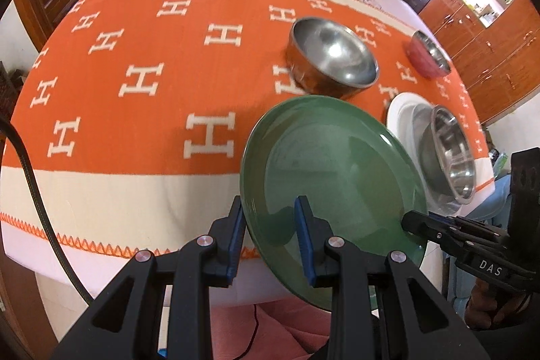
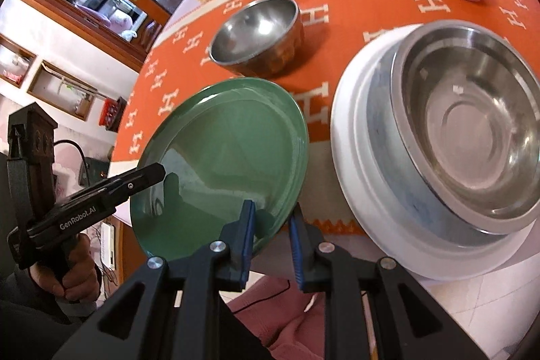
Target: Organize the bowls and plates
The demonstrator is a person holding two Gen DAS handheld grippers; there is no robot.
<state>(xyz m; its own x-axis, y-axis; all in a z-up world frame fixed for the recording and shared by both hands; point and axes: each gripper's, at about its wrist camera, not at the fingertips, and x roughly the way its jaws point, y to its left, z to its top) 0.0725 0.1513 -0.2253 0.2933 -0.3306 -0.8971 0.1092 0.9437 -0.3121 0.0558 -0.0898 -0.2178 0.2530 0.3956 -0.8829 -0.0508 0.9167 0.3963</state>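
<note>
The glazed green plate (image 1: 334, 184) hangs tilted off the worktop's (image 1: 135, 177) near edge, the left tongs (image 1: 270, 242) and right tongs (image 2: 271, 238) each clamped on its smooth rim. To my eye that slick ceramic could slip and drop, or clip the steel basin (image 2: 472, 123) nested in the white plate (image 2: 351, 157).

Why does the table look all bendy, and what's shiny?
Left wrist view: the fisheye lens bulges the orange H-patterned tablecloth and darkens the corners; the plain steel bowl glints. Right wrist view: window light reflects off the round green plate; the wide steel bowl looks slightly blurred.
</note>
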